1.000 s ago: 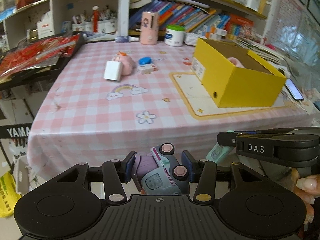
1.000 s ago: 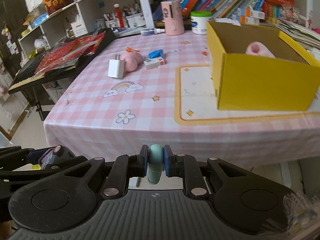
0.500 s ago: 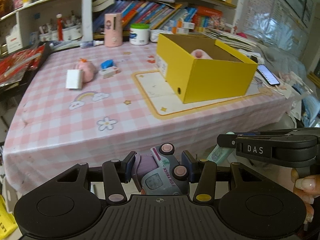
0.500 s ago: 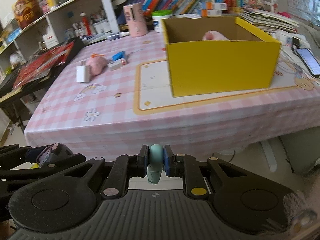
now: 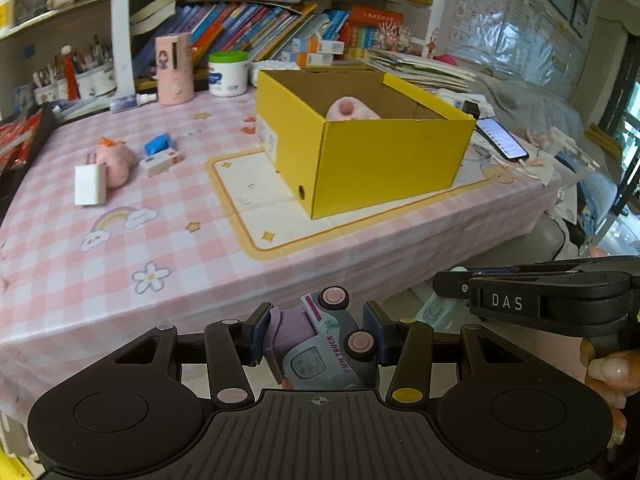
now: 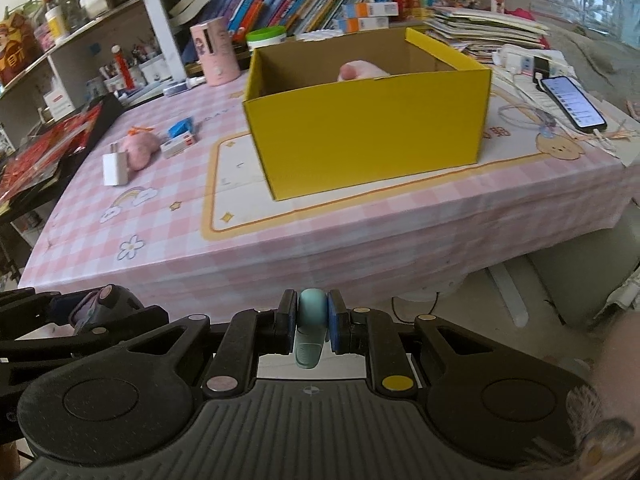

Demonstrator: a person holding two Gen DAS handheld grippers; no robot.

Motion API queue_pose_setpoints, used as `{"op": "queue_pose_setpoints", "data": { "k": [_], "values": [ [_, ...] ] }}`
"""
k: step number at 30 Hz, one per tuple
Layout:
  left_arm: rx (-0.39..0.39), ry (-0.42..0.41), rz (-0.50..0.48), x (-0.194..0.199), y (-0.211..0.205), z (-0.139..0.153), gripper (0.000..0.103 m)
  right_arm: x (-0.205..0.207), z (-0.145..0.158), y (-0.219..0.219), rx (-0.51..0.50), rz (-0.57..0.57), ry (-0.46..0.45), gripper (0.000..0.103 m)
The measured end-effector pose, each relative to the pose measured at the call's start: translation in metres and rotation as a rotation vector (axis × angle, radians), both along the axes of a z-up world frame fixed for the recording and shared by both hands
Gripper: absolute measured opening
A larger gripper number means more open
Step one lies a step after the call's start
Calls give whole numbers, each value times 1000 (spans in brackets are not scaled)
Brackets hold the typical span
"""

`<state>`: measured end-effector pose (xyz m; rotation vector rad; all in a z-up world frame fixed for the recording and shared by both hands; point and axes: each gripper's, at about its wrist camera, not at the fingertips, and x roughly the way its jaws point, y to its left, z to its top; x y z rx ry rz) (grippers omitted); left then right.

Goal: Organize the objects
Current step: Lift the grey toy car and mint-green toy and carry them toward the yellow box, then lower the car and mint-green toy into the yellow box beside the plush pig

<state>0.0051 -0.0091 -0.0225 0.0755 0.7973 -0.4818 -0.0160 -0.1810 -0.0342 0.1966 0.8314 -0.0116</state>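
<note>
Left tongs (image 5: 318, 334) pinch a grey toy truck (image 5: 324, 344), seemingly purple-backed.

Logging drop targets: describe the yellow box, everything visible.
The yellow box is open-topped cardboard, yellow outside and plain brown inside, with one flap standing up at its far right corner. It has a small round hole low on one end and a white label on that end. It sits upright on the cream, yellow-bordered mat atop the pink checked tablecloth. A pink plush toy lies inside. Neither gripper touches it.
</note>
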Motion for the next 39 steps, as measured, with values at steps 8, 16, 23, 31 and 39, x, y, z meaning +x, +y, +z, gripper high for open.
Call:
{"op": "queue_pose_setpoints", "data": {
  "k": [8, 16, 23, 31, 39],
  "values": [
    [3, 3, -49, 11, -24, 0, 47, 4, 0, -22, -1, -39, 5, 15],
    [7, -4, -84, 21, -46, -1, 47, 10, -3, -45, 3, -80, 14, 15],
    [-5, -70, -81, 34, -60, 13, 47, 26, 1, -60, 5, -78, 1, 15],
    [-35, -185, -46, 61, -76, 43, 47, 54, 36, -91, -3, -89, -147, 15],
    [-42, -275, -11, 97, -107, 63, 47, 102, 82, -124, -40, -45, -306, 15]
  ]
}}
